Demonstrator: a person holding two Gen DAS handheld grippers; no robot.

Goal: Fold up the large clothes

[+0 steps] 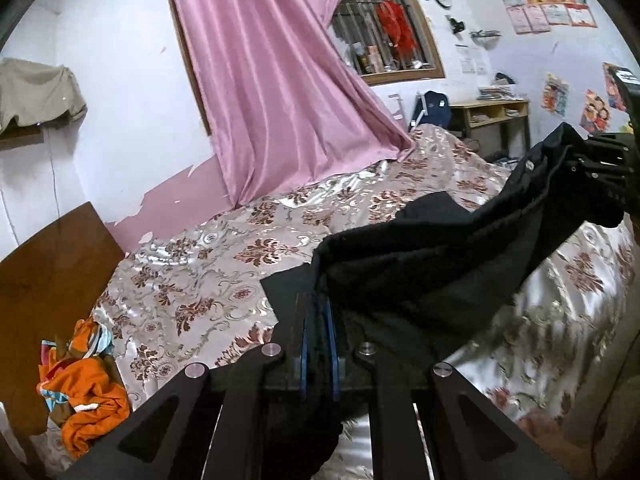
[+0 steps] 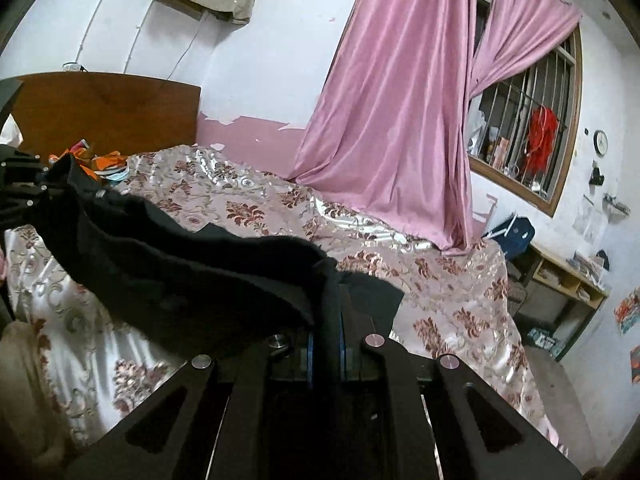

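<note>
A black garment (image 1: 440,264) hangs stretched in the air above the bed, held at both ends. My left gripper (image 1: 318,300) is shut on one end of it; the cloth covers the fingertips. My right gripper (image 2: 326,300) is shut on the other end of the black garment (image 2: 180,264). In the left wrist view the right gripper (image 1: 580,164) shows at the far right, pinching the cloth. In the right wrist view the left gripper (image 2: 36,180) shows at the far left, also pinching it. The garment sags between them.
The bed has a shiny floral cover (image 1: 208,272) (image 2: 440,280) and a brown wooden headboard (image 2: 108,108). Orange clothes (image 1: 88,392) lie by the headboard. A pink curtain (image 1: 276,92) drapes onto the bed. A wooden desk (image 1: 496,120) stands by the far wall.
</note>
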